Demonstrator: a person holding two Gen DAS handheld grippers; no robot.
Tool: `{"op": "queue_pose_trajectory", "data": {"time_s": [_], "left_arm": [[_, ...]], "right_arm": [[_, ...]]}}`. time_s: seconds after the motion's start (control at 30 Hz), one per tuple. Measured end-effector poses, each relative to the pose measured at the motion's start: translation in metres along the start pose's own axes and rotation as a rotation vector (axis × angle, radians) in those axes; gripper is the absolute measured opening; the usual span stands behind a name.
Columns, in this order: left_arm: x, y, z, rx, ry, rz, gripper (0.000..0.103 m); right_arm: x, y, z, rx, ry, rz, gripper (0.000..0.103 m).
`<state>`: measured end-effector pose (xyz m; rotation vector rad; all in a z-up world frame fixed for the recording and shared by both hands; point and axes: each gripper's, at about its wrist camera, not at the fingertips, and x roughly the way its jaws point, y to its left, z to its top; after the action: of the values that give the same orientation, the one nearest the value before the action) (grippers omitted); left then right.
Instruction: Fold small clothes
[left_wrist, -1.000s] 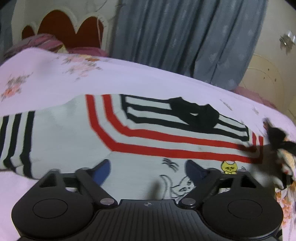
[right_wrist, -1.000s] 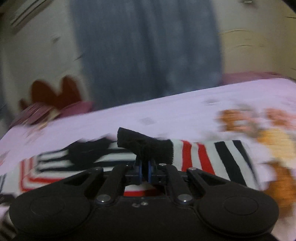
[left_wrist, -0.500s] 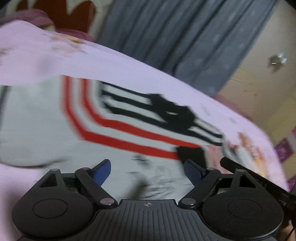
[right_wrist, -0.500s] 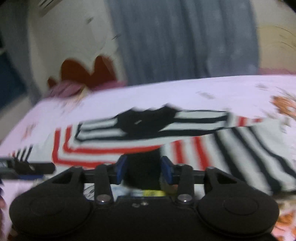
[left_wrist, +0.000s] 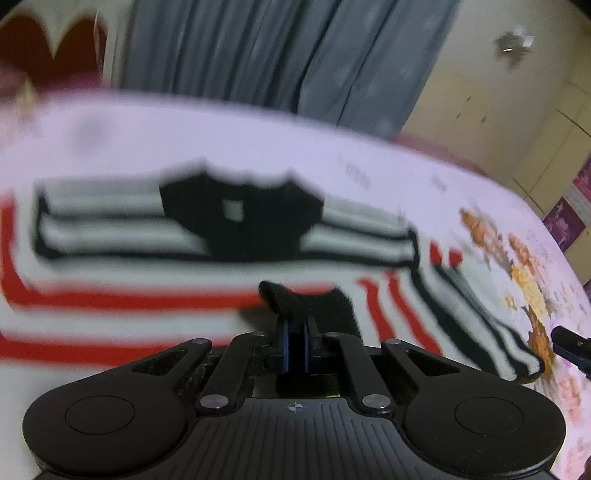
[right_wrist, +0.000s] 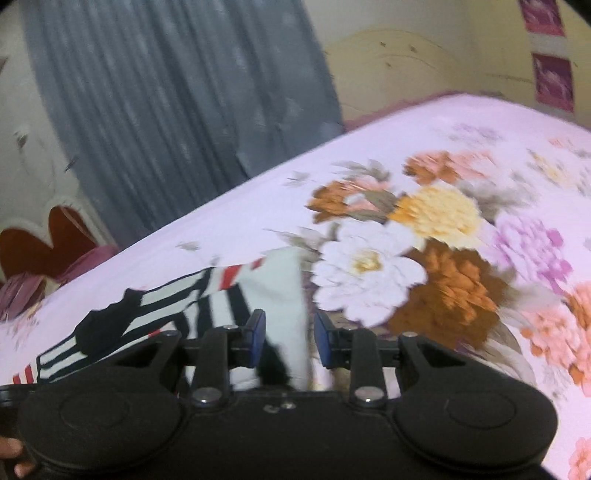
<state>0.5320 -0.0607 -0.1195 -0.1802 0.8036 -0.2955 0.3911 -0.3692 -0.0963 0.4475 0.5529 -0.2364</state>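
- Striped sweater (left_wrist: 155, 295): white with red and black bands and a black collar, lying spread on the bed; one sleeve folded in across the body.
- Left gripper (left_wrist: 294, 334): blue pads pressed together, pinching the black cuff (left_wrist: 314, 306) of that sleeve.
- Right gripper (right_wrist: 284, 339): fingers spread, holding nothing, over the sweater's edge.
- Floral bedsheet (right_wrist: 424, 229): pink, beneath everything.
- Grey curtain (right_wrist: 166, 92): behind the bed.
- Red headboard (left_wrist: 51, 48): far left.

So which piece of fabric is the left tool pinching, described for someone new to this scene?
On the floral bedsheet lies a white sweater with red and black stripes. The left tool is shut on its black cuff, the plain black band nearest the camera, below the black collar.
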Motion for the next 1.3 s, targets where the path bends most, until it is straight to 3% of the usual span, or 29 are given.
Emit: {"op": "queue_pose_trajectory", "data": {"time_s": [0.13, 0.3, 0.43, 0.47, 0.53, 0.57, 0.6, 0.63, 0.67, 0.77, 0.83, 0.87, 0.9, 0.97, 1.03, 1.07, 1.13, 1.17, 1.2, 1.23, 1.3], "left_arm": [[-0.056, 0.030, 0.004, 0.034, -0.125, 0.104, 0.006], [-0.050, 0.074, -0.017, -0.004, -0.047, 0.200, 0.006], [-0.043, 0.076, -0.028, -0.016, -0.033, 0.224, 0.006], [-0.038, 0.075, -0.031, -0.018, -0.025, 0.230, 0.006], [-0.038, 0.077, -0.036, -0.027, -0.013, 0.237, 0.009], [-0.041, 0.077, -0.036, -0.030, -0.027, 0.248, 0.023], [-0.044, 0.077, -0.034, -0.032, -0.046, 0.262, 0.050], [-0.044, 0.081, -0.034, -0.036, -0.066, 0.265, 0.059], [-0.044, 0.084, -0.033, -0.042, -0.080, 0.262, 0.062], [-0.027, 0.094, -0.021, -0.082, -0.040, 0.222, 0.061], [-0.014, 0.094, -0.017, -0.084, -0.018, 0.216, 0.047], [-0.011, 0.093, -0.016, -0.069, -0.021, 0.219, 0.025], [-0.011, 0.092, -0.015, -0.066, -0.025, 0.183, 0.005], [-0.020, 0.088, -0.016, -0.070, -0.081, 0.176, 0.005], [-0.027, 0.086, -0.024, -0.029, -0.108, 0.246, 0.005], [-0.023, 0.092, -0.028, -0.050, -0.082, 0.247, 0.006], [-0.021, 0.100, -0.034, -0.062, -0.082, 0.229, 0.011], [-0.024, 0.100, -0.031, -0.068, -0.081, 0.241, 0.023], [-0.031, 0.097, -0.028, -0.070, -0.102, 0.306, 0.037], [-0.039, 0.090, -0.025, -0.050, -0.154, 0.366, 0.042], [-0.043, 0.069, -0.016, -0.004, -0.204, 0.315, 0.043]], "right_arm": [[0.001, -0.005, 0.000, 0.007, 0.005, 0.020, 0.030], [0.022, 0.005, -0.007, -0.023, 0.083, 0.082, 0.036], [0.038, 0.019, -0.017, -0.077, 0.150, 0.120, 0.039], [0.046, 0.021, -0.022, -0.106, 0.187, 0.119, 0.035], [0.062, 0.023, -0.029, -0.151, 0.269, 0.090, 0.036], [0.061, 0.023, -0.026, -0.152, 0.251, 0.108, 0.036], [0.057, 0.022, -0.020, -0.154, 0.222, 0.120, 0.040], [0.056, 0.021, -0.012, -0.150, 0.187, 0.132, 0.043], [0.059, 0.021, -0.003, -0.145, 0.158, 0.151, 0.045], [0.089, 0.026, 0.023, -0.124, 0.137, 0.187, 0.045], [0.119, 0.030, 0.035, -0.110, 0.153, 0.192, 0.045], [0.134, 0.030, 0.039, -0.090, 0.174, 0.198, 0.044], [0.149, 0.030, 0.043, -0.063, 0.202, 0.213, 0.036], [0.167, 0.035, 0.045, -0.065, 0.236, 0.269, 0.011], [0.168, 0.043, 0.041, -0.194, 0.205, 0.185, 0.010], [0.170, 0.039, 0.038, -0.184, 0.215, 0.167, 0.009], [0.170, 0.033, 0.034, -0.165, 0.203, 0.178, 0.015], [0.168, 0.036, 0.037, -0.177, 0.194, 0.161, 0.031], [0.158, 0.040, 0.039, -0.189, 0.163, 0.125, 0.044], [0.146, 0.042, 0.041, -0.201, 0.113, 0.105, 0.045], [0.123, 0.057, 0.037, -0.255, 0.068, 0.192, 0.045]]}}
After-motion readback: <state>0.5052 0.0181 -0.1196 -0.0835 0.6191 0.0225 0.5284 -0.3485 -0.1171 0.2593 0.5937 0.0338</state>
